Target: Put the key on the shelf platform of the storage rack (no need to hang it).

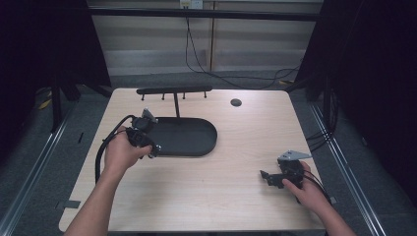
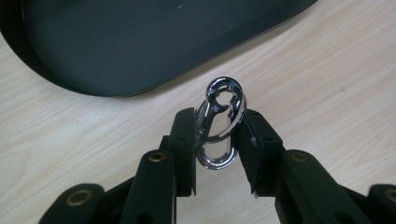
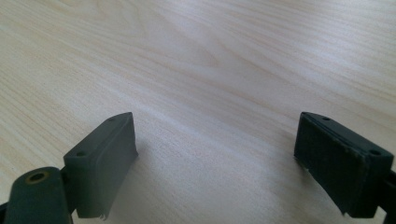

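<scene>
- High view: my left hand (image 1: pixel 122 152) holds the left tool (image 1: pixel 147 147) at the near left edge of the black oval tray (image 1: pixel 189 137), forearm coming up from the bottom edge. My right hand (image 1: pixel 307 189) rests the right tool (image 1: pixel 269 178) low on the right side of the pale wooden table (image 1: pixel 216 196), pointing left.
- The tray carries a thin post with a crossbar of pegs (image 1: pixel 174 91). Grey floor, cables and a pale wall lie beyond the table.
- Left gripper view: my left tool (image 2: pixel 219 133) is clenched on a shiny metal clip (image 2: pixel 219 123), upright between the pads, its rounded top sticking out above them. It hangs over bare wood just beside the tray (image 2: pixel 140 42) rim.
- Right gripper view: my right tool (image 3: pixel 217 158) is released, jaws wide apart over the bare table (image 3: pixel 210 70).
</scene>
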A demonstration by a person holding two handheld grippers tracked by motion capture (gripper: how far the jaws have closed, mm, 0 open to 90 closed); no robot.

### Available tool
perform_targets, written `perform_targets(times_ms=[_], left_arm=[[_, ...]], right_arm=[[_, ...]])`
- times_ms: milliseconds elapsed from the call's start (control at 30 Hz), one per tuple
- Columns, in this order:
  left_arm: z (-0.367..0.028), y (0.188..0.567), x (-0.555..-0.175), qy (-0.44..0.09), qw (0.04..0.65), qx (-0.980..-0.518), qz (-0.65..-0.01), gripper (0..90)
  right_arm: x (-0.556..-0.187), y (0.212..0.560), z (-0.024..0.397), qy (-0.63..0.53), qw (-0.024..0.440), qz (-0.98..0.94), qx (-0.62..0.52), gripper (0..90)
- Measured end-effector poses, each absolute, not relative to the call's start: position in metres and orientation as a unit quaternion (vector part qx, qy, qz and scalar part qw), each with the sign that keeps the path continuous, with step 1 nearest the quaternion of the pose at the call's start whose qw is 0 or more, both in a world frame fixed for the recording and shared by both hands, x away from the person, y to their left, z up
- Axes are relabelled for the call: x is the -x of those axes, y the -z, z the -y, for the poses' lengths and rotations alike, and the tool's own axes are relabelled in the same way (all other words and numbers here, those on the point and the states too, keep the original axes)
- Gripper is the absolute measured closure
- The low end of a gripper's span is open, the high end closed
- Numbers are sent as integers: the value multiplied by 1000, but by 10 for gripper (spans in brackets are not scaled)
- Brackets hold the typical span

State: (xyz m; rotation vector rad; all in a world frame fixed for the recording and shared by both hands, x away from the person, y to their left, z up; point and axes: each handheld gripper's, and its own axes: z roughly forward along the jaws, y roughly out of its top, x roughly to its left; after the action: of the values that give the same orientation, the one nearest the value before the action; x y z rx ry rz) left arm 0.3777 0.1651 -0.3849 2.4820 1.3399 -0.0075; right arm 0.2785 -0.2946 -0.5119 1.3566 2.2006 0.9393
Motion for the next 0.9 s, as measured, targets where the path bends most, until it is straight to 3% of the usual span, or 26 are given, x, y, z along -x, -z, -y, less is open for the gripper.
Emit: perform_targets(times_ms=[900], left_arm=[[-145, 358, -395, 5, 168, -872, -460, 681]], right_arm=[[-278, 512, 295, -335, 194, -785, -484, 125]])
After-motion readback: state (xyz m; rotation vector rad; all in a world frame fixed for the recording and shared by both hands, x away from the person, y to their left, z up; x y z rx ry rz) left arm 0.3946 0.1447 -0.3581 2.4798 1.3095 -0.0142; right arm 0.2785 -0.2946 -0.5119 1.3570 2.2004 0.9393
